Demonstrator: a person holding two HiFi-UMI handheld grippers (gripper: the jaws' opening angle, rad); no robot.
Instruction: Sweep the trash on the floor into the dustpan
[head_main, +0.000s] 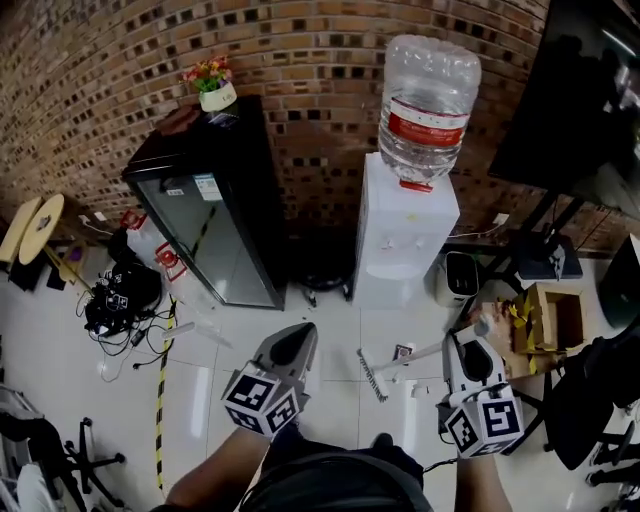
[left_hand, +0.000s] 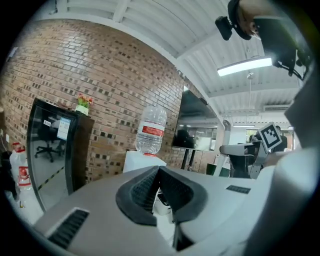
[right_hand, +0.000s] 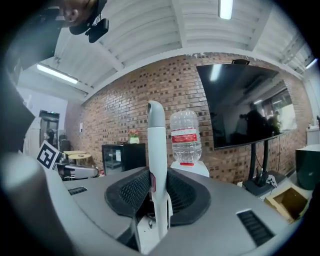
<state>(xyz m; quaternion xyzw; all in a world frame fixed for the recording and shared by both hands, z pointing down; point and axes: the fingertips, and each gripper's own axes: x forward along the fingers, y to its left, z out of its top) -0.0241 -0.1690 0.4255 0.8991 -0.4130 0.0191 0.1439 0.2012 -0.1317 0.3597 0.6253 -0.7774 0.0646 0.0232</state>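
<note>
- Your right claw (right_hand: 158, 176) is clamping a smooth, round white plastic handle; the ribbed black pads are pressing it from both sides, and the handle is standing upright between them with its rounded end above the jaws.
- In the head view, that handle is running from the right claw (head_main: 462, 342) down and left to the broom (head_main: 373, 377), whose narrow, flat bristle head is resting on the floor (head_main: 330, 405).
- Your left claw (left_hand: 160, 172) is holding nothing: its two black ribbed pads are meeting at the tips. In the head view the left claw (head_main: 299, 338) is hovering over bare tile, left of the broom head.
- A small dark scrap (head_main: 403, 352) is lying on the glossy white tile just beside the handle; what it is made of is too small to tell.
- Ahead of you, a boxy white water dispenser (head_main: 405, 230) carrying a clear ribbed bottle (head_main: 428, 95) is standing against the rough brick wall (head_main: 300, 60), and a black glass-fronted cabinet (head_main: 215, 230) is standing to its left.
- Open tile is lying between the claws and these units. A cardboard box (head_main: 550, 315) is crowding the right edge, while tangled cables (head_main: 125, 300) and a yellow-and-black striped tape (head_main: 160, 400) are bounding the left.
</note>
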